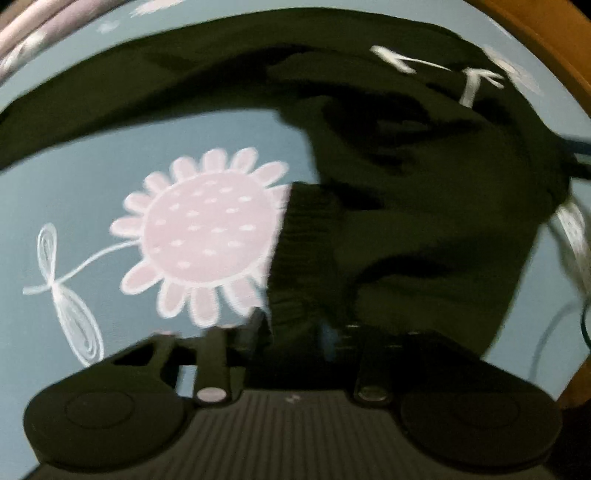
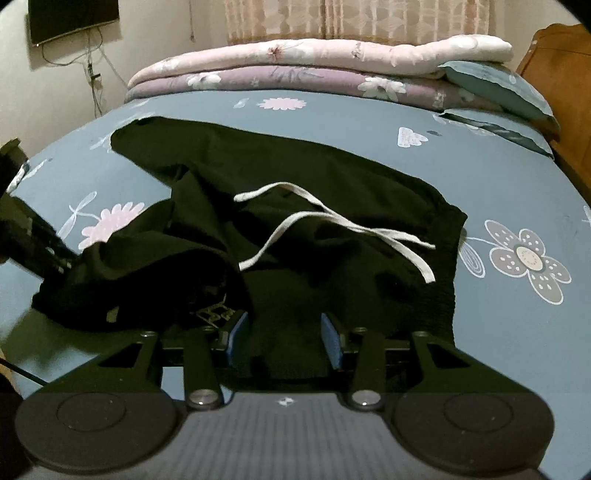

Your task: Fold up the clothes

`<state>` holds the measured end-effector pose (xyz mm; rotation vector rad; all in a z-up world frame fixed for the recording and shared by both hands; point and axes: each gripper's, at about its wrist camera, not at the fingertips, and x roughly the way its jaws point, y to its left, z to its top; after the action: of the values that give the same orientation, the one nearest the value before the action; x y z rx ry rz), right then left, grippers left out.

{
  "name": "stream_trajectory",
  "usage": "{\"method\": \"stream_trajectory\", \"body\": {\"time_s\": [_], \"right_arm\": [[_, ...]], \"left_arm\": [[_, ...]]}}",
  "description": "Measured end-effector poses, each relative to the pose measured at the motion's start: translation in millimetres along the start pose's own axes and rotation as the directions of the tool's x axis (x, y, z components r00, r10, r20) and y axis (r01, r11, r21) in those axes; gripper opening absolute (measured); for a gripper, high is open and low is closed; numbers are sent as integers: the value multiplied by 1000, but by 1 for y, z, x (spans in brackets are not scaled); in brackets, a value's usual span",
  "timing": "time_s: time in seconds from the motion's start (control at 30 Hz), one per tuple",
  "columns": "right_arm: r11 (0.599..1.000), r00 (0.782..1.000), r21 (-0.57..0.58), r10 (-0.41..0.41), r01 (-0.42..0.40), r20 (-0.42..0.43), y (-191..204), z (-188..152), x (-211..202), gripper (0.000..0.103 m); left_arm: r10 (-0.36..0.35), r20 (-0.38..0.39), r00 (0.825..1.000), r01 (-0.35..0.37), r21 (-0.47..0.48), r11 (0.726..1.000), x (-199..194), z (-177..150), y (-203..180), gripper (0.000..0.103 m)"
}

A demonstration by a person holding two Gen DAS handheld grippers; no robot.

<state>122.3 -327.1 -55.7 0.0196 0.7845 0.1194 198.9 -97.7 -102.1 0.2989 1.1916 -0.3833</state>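
on my screens the black sweatpants point(image 2: 295, 221) lie crumpled across the blue flowered bedsheet point(image 2: 498, 177), one leg stretched toward the far left and the waistband toward the right. the white drawstring point(image 2: 332, 225) trails loose over the middle of the fabric.

my right gripper point(image 2: 283, 338) sits at the near edge of the pants with its jaws apart. the blue pads point(image 2: 334, 343) stand clear on either side of a fold of black cloth that lies between them, and they do not press on it.

my left gripper point(image 1: 295, 332) points steeply down at a ribbed cuff point(image 1: 295, 251) of the pants, just right of a big pink flower print point(image 1: 207, 232) on the sheet. this view is blurred and dark, and the fingertips are lost against the black cloth, so i cannot tell whether the jaws have caught the cuff or only stand near it.

in the right view, folded quilts point(image 2: 314, 66) are stacked at the far end of the bed, with a blue pillow point(image 2: 495, 88) to their right and a wooden headboard point(image 2: 554, 70) beyond that. a dark screen point(image 2: 74, 18) hangs on the far left wall.
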Motion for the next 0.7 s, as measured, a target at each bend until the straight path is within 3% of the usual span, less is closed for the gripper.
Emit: {"method": "stream_trajectory", "body": {"time_s": [0.1, 0.27, 0.5, 0.7], "right_arm": [[1000, 1000, 12, -4, 4, 5, 1, 2, 2, 48], [999, 1000, 11, -30, 30, 7, 3, 7, -1, 48], [995, 996, 43, -88, 88, 6, 7, 12, -4, 50], [991, 993, 61, -121, 121, -1, 20, 19, -2, 50]], "left_arm": [[20, 16, 1000, -21, 57, 998, -4, -1, -6, 18], [-12, 55, 998, 12, -1, 1000, -26, 1, 16, 18], [63, 163, 985, -57, -41, 998, -64, -3, 55, 18], [150, 182, 972, -132, -108, 985, -75, -21, 109, 18]]}}
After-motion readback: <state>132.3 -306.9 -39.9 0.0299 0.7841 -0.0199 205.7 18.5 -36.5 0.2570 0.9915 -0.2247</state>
